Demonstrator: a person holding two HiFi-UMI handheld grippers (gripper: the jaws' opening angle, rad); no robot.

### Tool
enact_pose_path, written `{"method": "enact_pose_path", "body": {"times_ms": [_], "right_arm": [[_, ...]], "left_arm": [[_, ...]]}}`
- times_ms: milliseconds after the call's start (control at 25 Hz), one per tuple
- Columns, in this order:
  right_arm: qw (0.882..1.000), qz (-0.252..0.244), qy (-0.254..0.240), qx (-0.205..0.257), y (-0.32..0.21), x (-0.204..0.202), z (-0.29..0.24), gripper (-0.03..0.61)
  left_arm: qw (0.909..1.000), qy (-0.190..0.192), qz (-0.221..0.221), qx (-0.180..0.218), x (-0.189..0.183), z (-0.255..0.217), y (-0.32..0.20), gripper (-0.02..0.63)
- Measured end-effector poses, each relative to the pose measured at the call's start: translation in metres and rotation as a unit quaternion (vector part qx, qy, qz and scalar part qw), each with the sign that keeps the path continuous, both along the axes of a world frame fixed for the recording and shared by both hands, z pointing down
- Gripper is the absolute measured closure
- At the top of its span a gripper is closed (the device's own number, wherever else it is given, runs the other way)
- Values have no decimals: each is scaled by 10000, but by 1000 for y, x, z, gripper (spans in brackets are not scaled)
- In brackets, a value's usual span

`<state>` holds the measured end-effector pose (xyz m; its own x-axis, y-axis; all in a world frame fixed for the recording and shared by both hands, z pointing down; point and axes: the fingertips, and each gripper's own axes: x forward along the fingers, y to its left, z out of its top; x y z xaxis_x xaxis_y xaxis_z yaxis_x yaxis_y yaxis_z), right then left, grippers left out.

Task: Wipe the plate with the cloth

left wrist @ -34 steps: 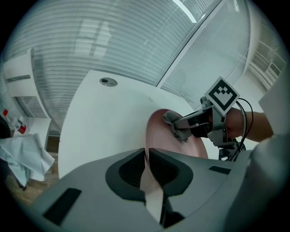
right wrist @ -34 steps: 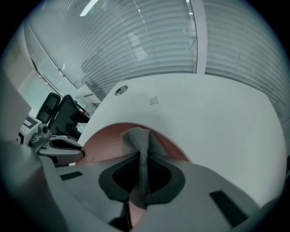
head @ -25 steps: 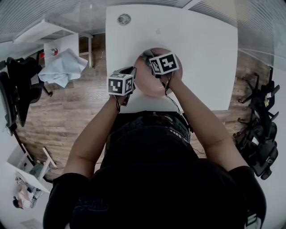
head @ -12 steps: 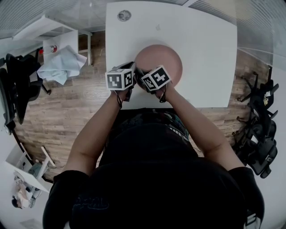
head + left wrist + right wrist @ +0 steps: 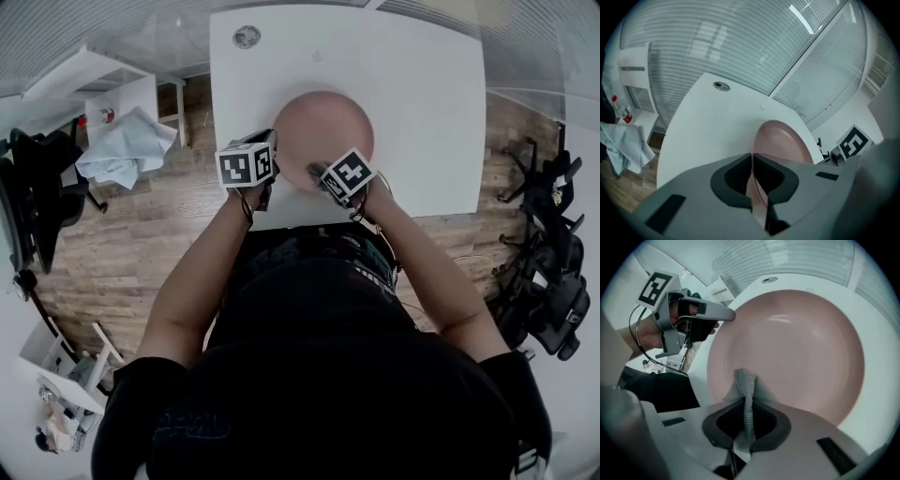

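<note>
Person stands at a white desk (image 5: pixel 422 94) with 1 claw in each hand, both reaching down to a pink round plate (image 5: pixel 323 131). The plate sits on the near half of the desk, towards its left edge, close to the person.

Left claw (image 5: pixel 269 150) is at the plate's left rim. In the left gripper view its jaws (image 5: pixel 752 187) have just been closing, and the thin pink rim of the plate (image 5: pixel 780 140) runs straight between them, pinched by the dark pads. The right gripper view shows the same grip from the side: left claw (image 5: pixel 726 314) with its tip on the rim, a hand wrapped round its handle. Cannot tell whether that rim is lifted off the desk.

Right claw (image 5: pixel 317 172) is over the plate's near edge, marker cube facing up. Its jaws (image 5: pixel 747 423) are clamped on a grey mesh cloth (image 5: pixel 747 390), which stands up in a bunched strip between the pads. The free end of the cloth touches the inner surface of the plate (image 5: pixel 797 348) near its near-left rim.

The 2 claws are near each other, apart, on the plate's near side.

A small round cap (image 5: pixel 247 37) is set in the desk at the far left corner. Off to the left on the wood floor (image 5: pixel 169 225), a pale blue sheet (image 5: pixel 127 145) drapes over a small white side table.
</note>
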<state>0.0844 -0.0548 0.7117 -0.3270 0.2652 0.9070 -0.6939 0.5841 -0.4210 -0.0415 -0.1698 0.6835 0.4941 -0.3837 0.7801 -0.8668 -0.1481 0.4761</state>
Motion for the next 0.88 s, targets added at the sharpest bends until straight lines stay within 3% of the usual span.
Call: {"method": "enact_pose_path", "body": {"times_ms": [360, 720, 880], "right_arm": [[9927, 1, 1017, 647, -64, 69, 4, 548], [9821, -73, 1222, 1428, -140, 65, 2, 548], [9797, -68, 786, 1845, -169, 32, -3, 548]], "left_arm": [[9999, -56, 159, -11, 1, 1, -1, 584], [9996, -54, 262, -60, 3, 2, 1, 584], [9997, -14, 242, -100, 3, 2, 2, 584]]}}
